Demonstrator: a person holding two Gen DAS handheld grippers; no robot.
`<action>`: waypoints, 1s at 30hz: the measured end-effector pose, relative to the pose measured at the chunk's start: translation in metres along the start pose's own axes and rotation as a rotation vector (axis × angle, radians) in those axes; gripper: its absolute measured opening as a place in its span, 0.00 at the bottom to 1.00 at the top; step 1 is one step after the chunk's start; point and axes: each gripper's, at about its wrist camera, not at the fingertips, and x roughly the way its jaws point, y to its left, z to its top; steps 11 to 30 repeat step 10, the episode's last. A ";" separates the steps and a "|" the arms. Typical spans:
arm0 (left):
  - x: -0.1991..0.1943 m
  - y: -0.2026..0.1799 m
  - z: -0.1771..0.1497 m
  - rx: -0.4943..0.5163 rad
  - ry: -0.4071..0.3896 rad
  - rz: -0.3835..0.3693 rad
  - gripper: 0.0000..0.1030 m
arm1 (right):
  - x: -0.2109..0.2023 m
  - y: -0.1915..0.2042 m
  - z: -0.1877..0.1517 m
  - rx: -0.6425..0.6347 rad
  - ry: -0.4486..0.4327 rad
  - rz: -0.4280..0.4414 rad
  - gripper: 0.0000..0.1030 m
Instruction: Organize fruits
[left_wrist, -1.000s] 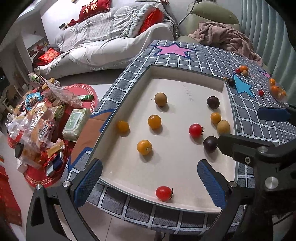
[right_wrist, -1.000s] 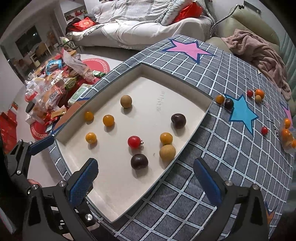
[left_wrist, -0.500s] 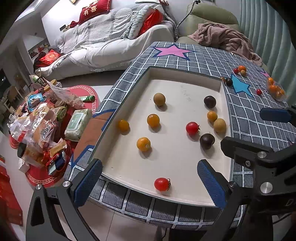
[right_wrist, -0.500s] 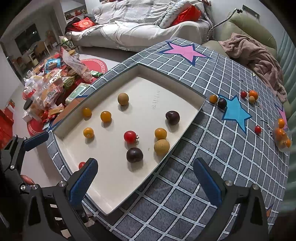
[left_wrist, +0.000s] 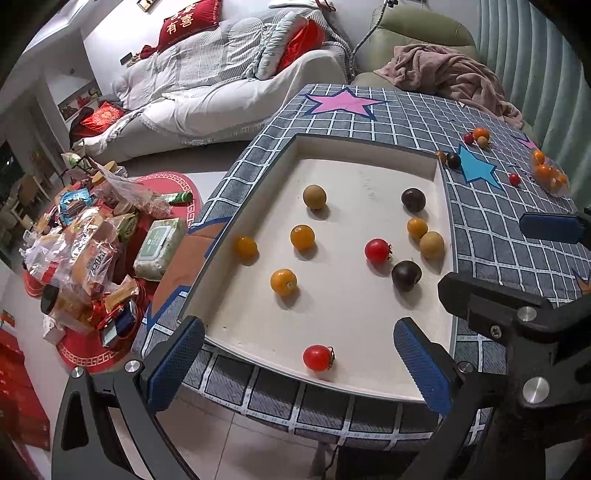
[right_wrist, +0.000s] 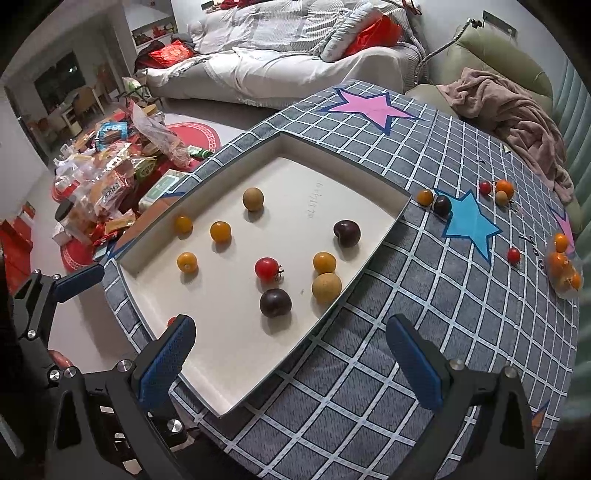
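A white shallow tray (left_wrist: 369, 151) (right_wrist: 343, 170) lies on the grid-patterned table and holds several small fruits: orange, brown, dark purple and red ones. A red tomato (left_wrist: 317, 357) lies near the tray's front edge, between my left fingers. A dark plum (right_wrist: 275, 302) and a brown fruit (right_wrist: 326, 287) sit near the right rim. More fruits lie loose on the cloth by the blue star (right_wrist: 467, 221). My left gripper (left_wrist: 297, 363) is open and empty before the tray's near edge. My right gripper (right_wrist: 291, 363) is open and empty over the tray's near corner.
A clear bag of oranges (right_wrist: 563, 266) lies at the table's far right. A pink blanket (right_wrist: 513, 110) drapes the green chair behind. A white sofa (left_wrist: 221, 96) stands at the back. Snack packs and wipes (left_wrist: 92, 251) clutter the floor on the left.
Both grippers have drawn back from the tray, so the table looks farther away. The fruits have not moved. Both grippers stay open.
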 end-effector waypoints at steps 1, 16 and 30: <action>0.000 0.000 -0.001 0.000 0.001 0.000 1.00 | -0.001 0.000 -0.001 -0.001 -0.001 0.002 1.00; -0.007 -0.001 -0.002 -0.006 -0.012 0.008 1.00 | -0.007 0.000 -0.004 0.001 -0.014 0.011 1.00; -0.007 -0.001 -0.002 -0.006 -0.012 0.008 1.00 | -0.007 0.000 -0.004 0.001 -0.014 0.011 1.00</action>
